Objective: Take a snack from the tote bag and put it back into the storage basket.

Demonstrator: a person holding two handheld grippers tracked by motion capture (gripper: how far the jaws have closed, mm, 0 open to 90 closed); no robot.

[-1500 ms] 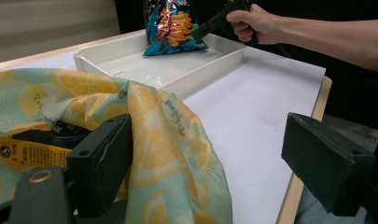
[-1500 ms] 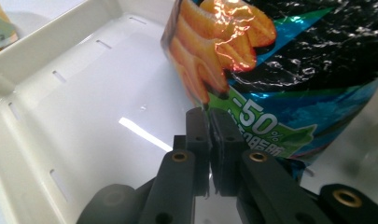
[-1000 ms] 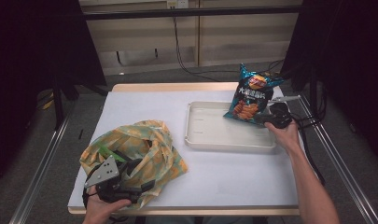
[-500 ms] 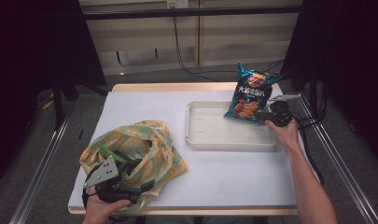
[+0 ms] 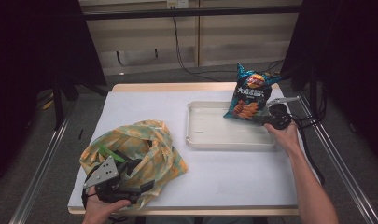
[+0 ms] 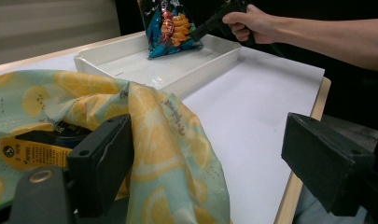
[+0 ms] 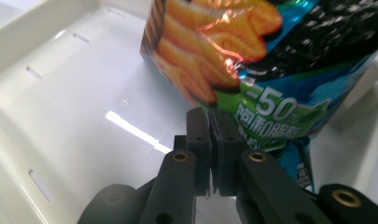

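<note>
Right claw [image 7: 209,126] is squeezed tight on the bottom edge of the chip bag [image 7: 252,60], and I can see the two black jaws pressed together with the thin foil seam pinched between them. From above, that claw [image 5: 266,119] sits at the right side of the white tray [image 5: 200,140], and the chip bag [image 5: 249,93] stands almost straight up over the tray's far right corner, with its low end down inside the tray. I think the bag is very light and puffy, full of air, and the chips inside would break easily. The foil looks shiny and slippery, so the flat sealed edge is the best spot to hold, not the fat middle. If I squeezed the middle, I think the chips would crush or the bag might pop. My left claw [image 5: 130,184] is near the front left of the table [image 5: 224,182], and its jaws stand wide apart. One jaw sits against the soft lemon-print shopping bag [image 6: 168,154], but nothing is pinched there. That lemon bag [image 5: 144,149] is floppy cloth or thin plastic, lying crumpled well apart from the tray. Something yellow and dark peeks out from inside it, but I cannot tell what it is.
</note>
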